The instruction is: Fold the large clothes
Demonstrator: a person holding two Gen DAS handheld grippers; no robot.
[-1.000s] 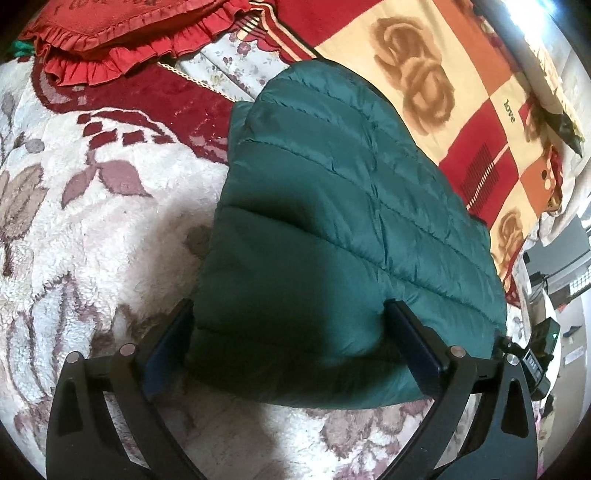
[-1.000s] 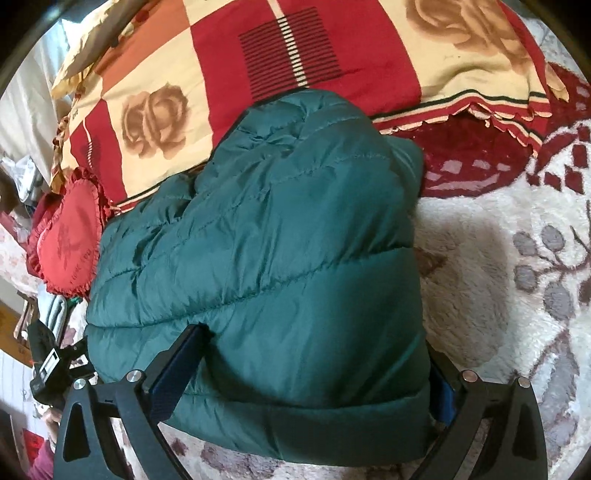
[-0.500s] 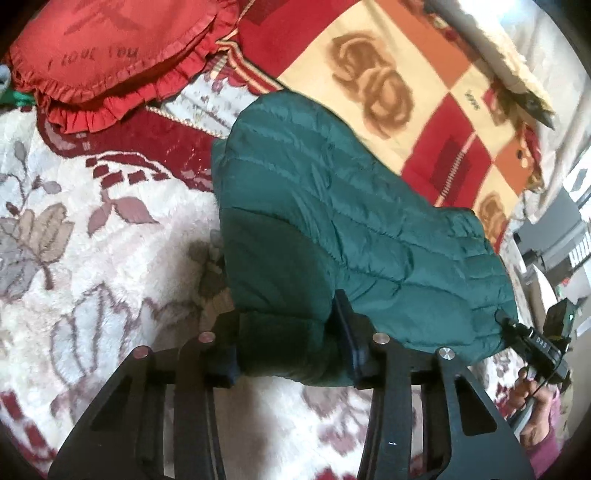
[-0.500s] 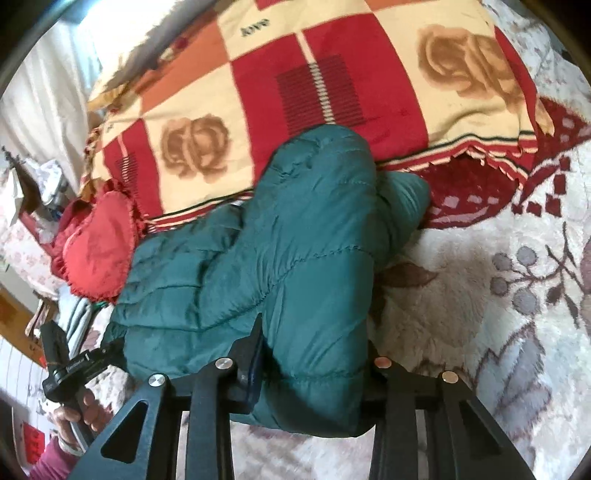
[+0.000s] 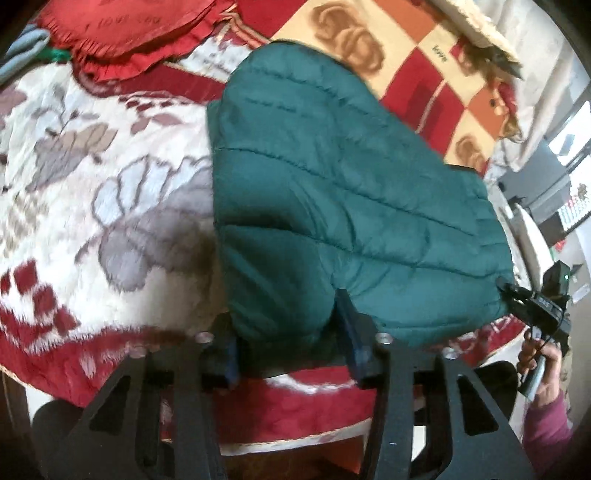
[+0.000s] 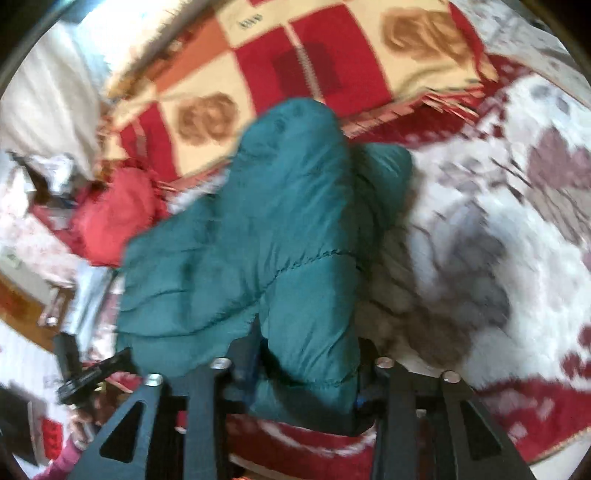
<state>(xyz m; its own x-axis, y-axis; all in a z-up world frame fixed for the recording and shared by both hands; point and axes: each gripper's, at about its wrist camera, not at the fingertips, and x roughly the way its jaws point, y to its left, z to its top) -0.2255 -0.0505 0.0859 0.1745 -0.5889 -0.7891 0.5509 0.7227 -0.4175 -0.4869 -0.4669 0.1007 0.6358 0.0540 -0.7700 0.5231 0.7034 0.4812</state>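
Both tools, gaping a second ago, now pinch the near hem of the jacket (image 5: 332,192) on the bed; left tool (image 5: 291,343) and right tool (image 6: 306,373) are easing slightly (cloth bunched between them); the hem has come toward the bed's edge, so a fold is starting.

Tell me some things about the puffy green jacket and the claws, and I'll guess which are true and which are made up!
1. Both claws have jacket between their fingers. True: the left claw and right claw each have a bunch of the green jacket between them.
2. The jacket is yellow. False: it is dark green.
3. A red frilly cushion lies beyond the jacket. True.
4. The jacket lies on a bare wooden floor. False: it lies on a fluffy flowered blanket.
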